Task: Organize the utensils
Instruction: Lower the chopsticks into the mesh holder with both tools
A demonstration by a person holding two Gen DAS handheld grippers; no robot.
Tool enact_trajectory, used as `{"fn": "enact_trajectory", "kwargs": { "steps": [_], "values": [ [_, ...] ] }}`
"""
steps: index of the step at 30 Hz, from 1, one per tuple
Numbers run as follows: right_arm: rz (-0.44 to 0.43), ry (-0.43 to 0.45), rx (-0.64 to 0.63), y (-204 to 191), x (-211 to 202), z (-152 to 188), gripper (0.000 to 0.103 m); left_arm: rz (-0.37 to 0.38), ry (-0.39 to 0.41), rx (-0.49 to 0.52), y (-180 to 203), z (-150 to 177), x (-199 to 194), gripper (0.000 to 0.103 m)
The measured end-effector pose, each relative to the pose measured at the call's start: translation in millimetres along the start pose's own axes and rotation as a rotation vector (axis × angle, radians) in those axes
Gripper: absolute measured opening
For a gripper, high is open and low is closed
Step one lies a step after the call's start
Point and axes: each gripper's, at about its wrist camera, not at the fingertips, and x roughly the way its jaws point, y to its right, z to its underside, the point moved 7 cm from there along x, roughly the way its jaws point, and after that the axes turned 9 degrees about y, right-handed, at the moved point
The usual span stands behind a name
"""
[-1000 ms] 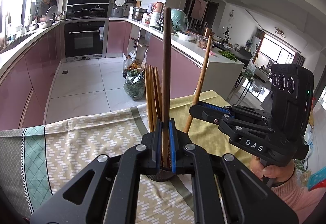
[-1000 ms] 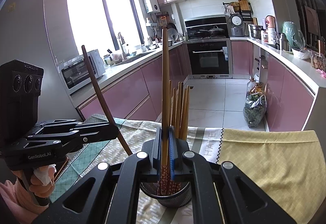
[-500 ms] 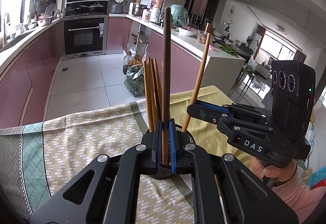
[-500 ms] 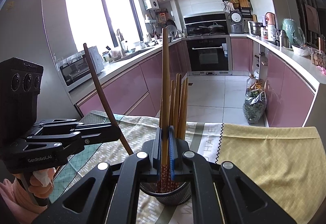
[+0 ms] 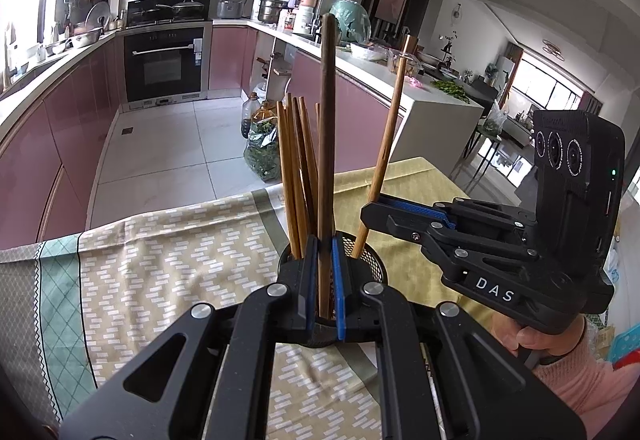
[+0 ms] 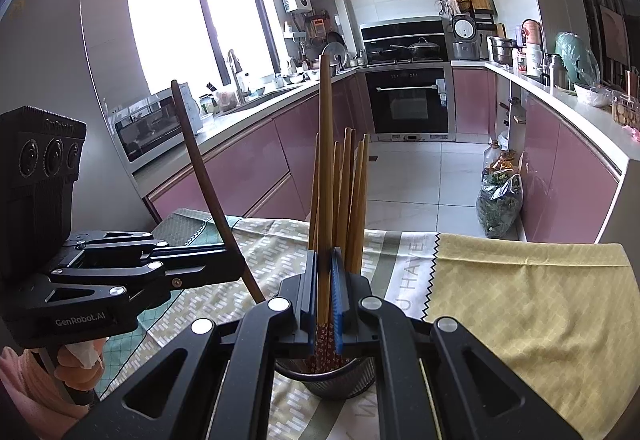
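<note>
Your table's patterned tablecloth (image 5: pixel 168 264) carries a black mesh utensil holder (image 6: pixel 344 380) near its front edge, with wooden chopsticks (image 5: pixel 294 176) standing inside. Your left gripper (image 5: pixel 325 280) is clamped on a dark brown chopstick (image 5: pixel 326 144), and your right gripper (image 6: pixel 325 300) pinches a light bamboo chopstick (image 6: pixel 325 168), both over the holder.

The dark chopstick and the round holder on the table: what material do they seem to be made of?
Dark chopstick: probably wood, matte brown with no shine; lacquer or plastic cannot be ruled out.
Holder: apparently metal mesh, dark, with a fine perforated wall and a smooth rim.
</note>
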Motion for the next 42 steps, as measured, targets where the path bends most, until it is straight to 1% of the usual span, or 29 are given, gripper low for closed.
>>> {"fn": "enact_trajectory", "kwargs": {
  "steps": [18,42],
  "values": [
    [-0.007,-0.035,-0.005,-1.0,12.3,10.5,0.006,-0.011,-0.031,-0.002,-8.2,13.3,19.7,0.008],
    [-0.003,-0.064,0.016,2.4,25.0,15.1,0.006,-0.029,-0.041,-0.012,-19.3,12.6,47.5,0.008]
  ]
}}
